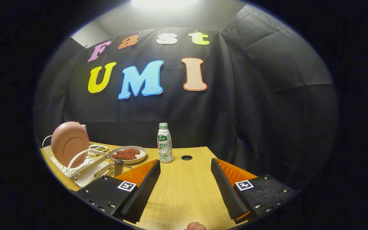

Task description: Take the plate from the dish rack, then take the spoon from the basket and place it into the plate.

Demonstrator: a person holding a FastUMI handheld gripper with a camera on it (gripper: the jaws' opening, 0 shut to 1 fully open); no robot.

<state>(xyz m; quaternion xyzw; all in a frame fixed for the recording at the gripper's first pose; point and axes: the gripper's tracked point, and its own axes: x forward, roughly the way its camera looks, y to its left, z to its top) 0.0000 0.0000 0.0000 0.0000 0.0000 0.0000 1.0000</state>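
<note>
The gripper (185, 179) hangs low over the pale wooden tabletop (184, 191), its two fingers spread wide with nothing but bare wood between them. At the bottom centre of the frame a fingertip (196, 226) of the person holding it pokes into sight.

The round pink plate (70, 143) stands on edge in the white wire dish rack (75, 164) at the lower left of the frame — well off to the left of the left finger (141, 187) and farther back on the table. It leans slightly in the rack's slots, its face turned toward the camera. Just right of the rack, close beside the left finger's tip, a small dark rounded handle-like thing (118, 166) sticks up; I cannot tell what it is. I cannot pick out the spoon or its basket with any certainty among the rack's clutter.

Behind that sits a shallow cream-coloured dish (129, 155) holding reddish-brown strips of food (126, 154). Ahead of the fingers, slightly left of the gap's centre, a small white plastic bottle with a green label and cap (164, 143) stands upright. To its right is a dark round cable hole (186, 157) in the tabletop — both lie beyond the fingertips, near the table's far edge.
</note>
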